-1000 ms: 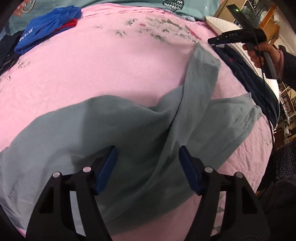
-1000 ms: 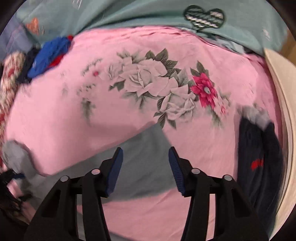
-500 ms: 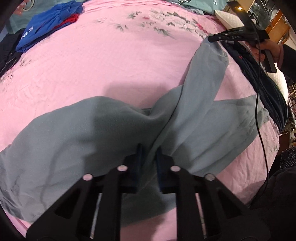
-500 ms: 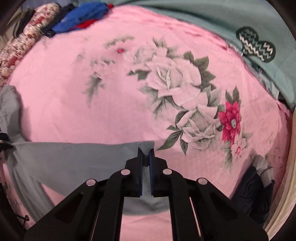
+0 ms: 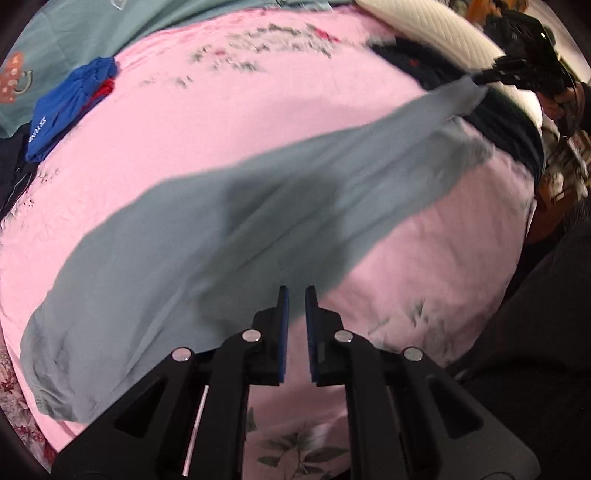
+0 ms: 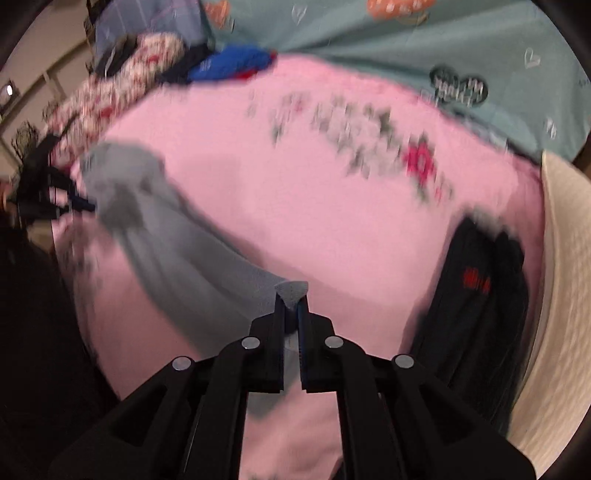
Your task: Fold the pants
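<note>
I hold the grey-green pants point(image 5: 258, 221) at two far points, so the cloth stretches long over the pink flowered bedspread point(image 5: 207, 122) and the wrinkles can go out before any fold. My right gripper point(image 6: 292, 295) pinches one end of the cloth; a small corner stands up above its pressed jaws. My left gripper point(image 5: 296, 295) has its jaws pressed nearly together at the lower edge of the pants, and I judge it pinches the fabric there, though the cloth inside the narrow gap is hard to see.

The left wrist view shows the whole garment as one diagonal band, with the right gripper far at its upper end beside a white pillow point(image 5: 436, 33). The right wrist view shows the pinched corner closely, and also a dark folded garment point(image 6: 480, 295) lying near.
</note>
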Action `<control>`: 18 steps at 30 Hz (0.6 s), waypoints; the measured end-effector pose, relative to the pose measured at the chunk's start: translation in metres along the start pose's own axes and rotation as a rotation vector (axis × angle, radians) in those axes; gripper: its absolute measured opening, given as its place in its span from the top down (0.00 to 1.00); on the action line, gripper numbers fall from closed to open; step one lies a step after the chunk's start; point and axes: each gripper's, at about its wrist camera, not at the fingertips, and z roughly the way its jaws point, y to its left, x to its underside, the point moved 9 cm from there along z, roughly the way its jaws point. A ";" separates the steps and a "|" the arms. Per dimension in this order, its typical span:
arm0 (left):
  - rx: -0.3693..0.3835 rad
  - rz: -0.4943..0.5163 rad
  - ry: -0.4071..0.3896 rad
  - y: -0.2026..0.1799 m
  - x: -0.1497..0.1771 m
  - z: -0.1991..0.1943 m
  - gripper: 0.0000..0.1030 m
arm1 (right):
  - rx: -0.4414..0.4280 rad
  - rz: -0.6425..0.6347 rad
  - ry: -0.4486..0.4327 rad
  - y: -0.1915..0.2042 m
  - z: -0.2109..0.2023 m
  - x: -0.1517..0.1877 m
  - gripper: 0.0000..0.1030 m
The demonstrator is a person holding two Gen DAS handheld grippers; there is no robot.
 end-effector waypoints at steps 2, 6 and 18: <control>0.004 -0.004 0.014 -0.003 0.001 0.005 0.92 | 0.023 -0.028 0.064 0.011 0.025 0.040 0.94; -0.031 -0.029 0.017 0.006 -0.006 0.010 0.85 | 0.077 -0.080 0.150 0.033 0.049 0.098 0.79; -0.103 -0.060 -0.067 -0.004 -0.042 0.025 0.42 | -0.091 0.598 -0.090 -0.034 0.023 0.054 0.61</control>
